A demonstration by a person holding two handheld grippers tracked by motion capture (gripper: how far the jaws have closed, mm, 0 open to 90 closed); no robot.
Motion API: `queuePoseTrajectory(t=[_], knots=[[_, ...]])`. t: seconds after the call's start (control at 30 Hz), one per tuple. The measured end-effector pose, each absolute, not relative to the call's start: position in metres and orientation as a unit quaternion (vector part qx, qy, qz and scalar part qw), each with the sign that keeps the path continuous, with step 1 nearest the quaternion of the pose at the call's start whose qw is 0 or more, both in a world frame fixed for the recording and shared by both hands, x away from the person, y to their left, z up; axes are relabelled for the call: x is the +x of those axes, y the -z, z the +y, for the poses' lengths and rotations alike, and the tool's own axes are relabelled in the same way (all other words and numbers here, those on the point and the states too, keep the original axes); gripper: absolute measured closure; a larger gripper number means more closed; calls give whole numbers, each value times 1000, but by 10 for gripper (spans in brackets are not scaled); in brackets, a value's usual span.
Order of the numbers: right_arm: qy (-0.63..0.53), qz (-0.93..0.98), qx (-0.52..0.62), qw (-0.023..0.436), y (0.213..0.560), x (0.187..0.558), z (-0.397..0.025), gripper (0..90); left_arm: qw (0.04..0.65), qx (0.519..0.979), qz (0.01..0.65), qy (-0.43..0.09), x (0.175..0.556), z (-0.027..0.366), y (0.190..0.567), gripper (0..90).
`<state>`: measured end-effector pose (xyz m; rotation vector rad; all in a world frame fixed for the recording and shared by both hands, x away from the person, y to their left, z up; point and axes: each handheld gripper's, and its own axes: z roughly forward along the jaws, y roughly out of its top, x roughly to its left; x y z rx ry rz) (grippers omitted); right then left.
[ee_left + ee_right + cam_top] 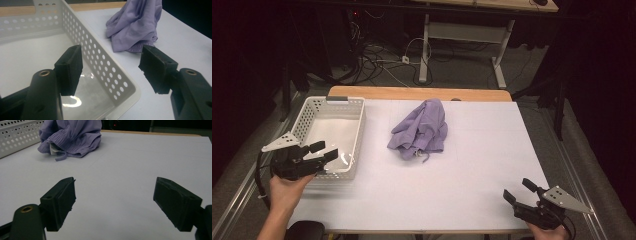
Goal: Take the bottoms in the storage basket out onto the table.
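Both jaws agape | cloth tag (white) seen from right gripper

A crumpled purple garment is lying mid-table on the white table cover, just right of a white perforated basket. The left gripper is hovering open-jawed at the basket's near end, while the right gripper is waiting, jaws apart, at the near right corner.

— Open bench between the right gripper and the crumpled purple garment; nothing in the way there.
— And on the left?
— Blocked by the white perforated basket: near wall straddled by the spread jaws of the left gripper, garment just beyond that wall. Clear strip alongside it.
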<state>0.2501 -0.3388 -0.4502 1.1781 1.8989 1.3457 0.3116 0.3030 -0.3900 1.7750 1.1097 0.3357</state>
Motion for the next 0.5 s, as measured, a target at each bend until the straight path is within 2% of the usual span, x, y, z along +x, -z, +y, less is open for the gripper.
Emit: queuePoseTrajectory(t=[0.5], knots=[[-498, 701, 435, 265, 450, 250, -339, 187, 498, 722, 459, -143, 304, 305, 397, 343]])
